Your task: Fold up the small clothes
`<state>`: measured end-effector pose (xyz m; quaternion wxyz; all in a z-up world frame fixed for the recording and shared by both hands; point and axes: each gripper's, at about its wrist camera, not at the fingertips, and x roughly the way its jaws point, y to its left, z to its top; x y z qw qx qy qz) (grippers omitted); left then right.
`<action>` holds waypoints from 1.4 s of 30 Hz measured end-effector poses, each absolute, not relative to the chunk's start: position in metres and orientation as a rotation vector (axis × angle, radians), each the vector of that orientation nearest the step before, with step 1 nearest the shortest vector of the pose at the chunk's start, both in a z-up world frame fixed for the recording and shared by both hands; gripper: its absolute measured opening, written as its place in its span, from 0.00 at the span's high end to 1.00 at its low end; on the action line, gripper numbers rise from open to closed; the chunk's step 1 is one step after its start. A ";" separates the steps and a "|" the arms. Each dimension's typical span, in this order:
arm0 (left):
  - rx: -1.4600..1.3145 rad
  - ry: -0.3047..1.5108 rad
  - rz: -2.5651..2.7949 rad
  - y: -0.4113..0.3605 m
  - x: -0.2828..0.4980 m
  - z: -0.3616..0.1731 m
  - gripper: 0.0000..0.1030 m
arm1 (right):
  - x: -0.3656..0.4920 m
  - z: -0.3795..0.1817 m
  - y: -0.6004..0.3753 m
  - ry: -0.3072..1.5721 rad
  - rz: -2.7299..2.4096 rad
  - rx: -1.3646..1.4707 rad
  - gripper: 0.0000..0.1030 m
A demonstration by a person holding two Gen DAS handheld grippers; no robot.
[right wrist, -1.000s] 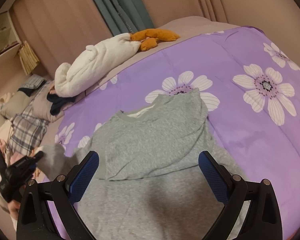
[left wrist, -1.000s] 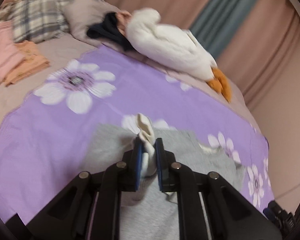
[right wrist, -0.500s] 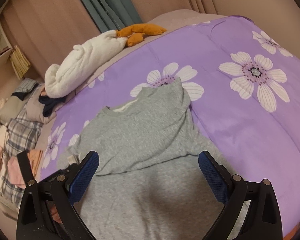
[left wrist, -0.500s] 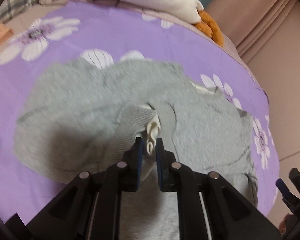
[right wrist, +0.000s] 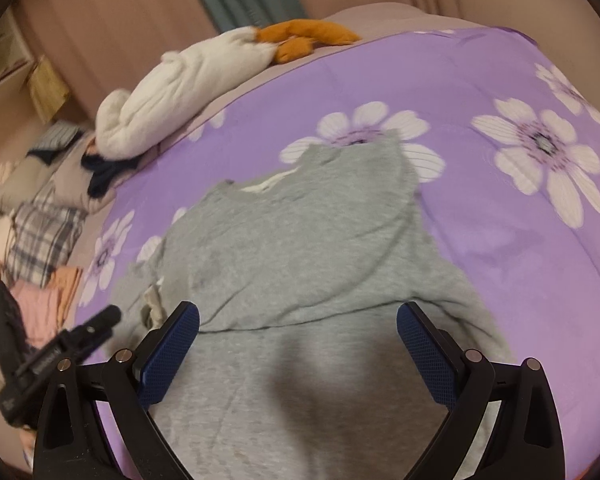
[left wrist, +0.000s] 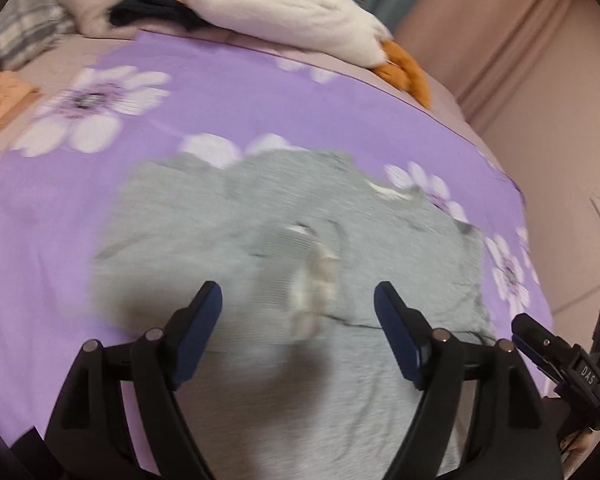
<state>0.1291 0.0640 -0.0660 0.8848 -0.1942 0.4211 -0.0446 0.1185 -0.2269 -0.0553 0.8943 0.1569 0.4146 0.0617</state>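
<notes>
A grey sweatshirt (left wrist: 300,216) lies spread on the purple flowered bedspread (left wrist: 220,100). Its left sleeve is folded over the body, and the cuff (left wrist: 314,292), showing a cream inside, rests on the grey cloth. My left gripper (left wrist: 298,294) hovers just above that cuff with its jaws opening wide; the pads do not press on it. In the right wrist view my right gripper (right wrist: 298,312) stands open over the sweatshirt's (right wrist: 300,240) lower half, with only flat cloth beneath. The cuff (right wrist: 152,304) shows at the left there, beside a left fingertip (right wrist: 104,318).
A white plush duck (right wrist: 188,76) with orange feet lies along the far edge of the bed. Plaid bedding (right wrist: 44,240) and folded pink and orange clothes (right wrist: 60,292) are piled at the left. Pink curtains (left wrist: 520,40) hang behind.
My left gripper carried the sleeve cuff down over the sweatshirt's body, then parted its jaws and let it go. The right gripper sank a little towards the cloth, still open.
</notes>
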 end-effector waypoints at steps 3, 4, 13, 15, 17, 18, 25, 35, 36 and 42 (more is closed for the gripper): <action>-0.410 0.858 0.016 0.093 0.117 -0.062 0.21 | 0.129 -0.057 -0.201 0.882 0.197 0.290 0.04; -0.415 0.855 0.035 0.100 0.114 -0.061 0.21 | 0.132 -0.058 -0.194 0.893 0.215 0.286 0.04; -0.507 0.860 0.189 0.163 0.081 -0.066 0.21 | 0.166 -0.091 -0.095 1.076 0.466 0.282 0.22; -0.522 0.862 0.210 0.173 0.074 -0.068 0.21 | 0.171 -0.100 -0.080 1.115 0.483 0.273 0.26; -0.533 0.862 0.225 0.180 0.069 -0.068 0.21 | 0.175 -0.111 -0.065 1.152 0.474 0.254 0.29; -0.538 0.861 0.232 0.184 0.066 -0.069 0.21 | 0.177 -0.115 -0.061 1.166 0.464 0.248 0.31; -0.542 0.859 0.248 0.196 0.057 -0.070 0.21 | 0.182 -0.127 -0.041 1.164 0.416 0.163 0.60; -0.556 0.868 0.253 0.197 0.061 -0.071 0.21 | 0.171 -0.068 -0.028 1.020 0.529 0.002 0.83; -0.561 0.868 0.248 0.198 0.063 -0.071 0.21 | 0.171 -0.060 -0.029 1.006 0.543 0.006 0.83; -0.554 0.860 0.235 0.195 0.071 -0.066 0.21 | 0.173 0.007 -0.044 0.888 0.599 0.026 0.84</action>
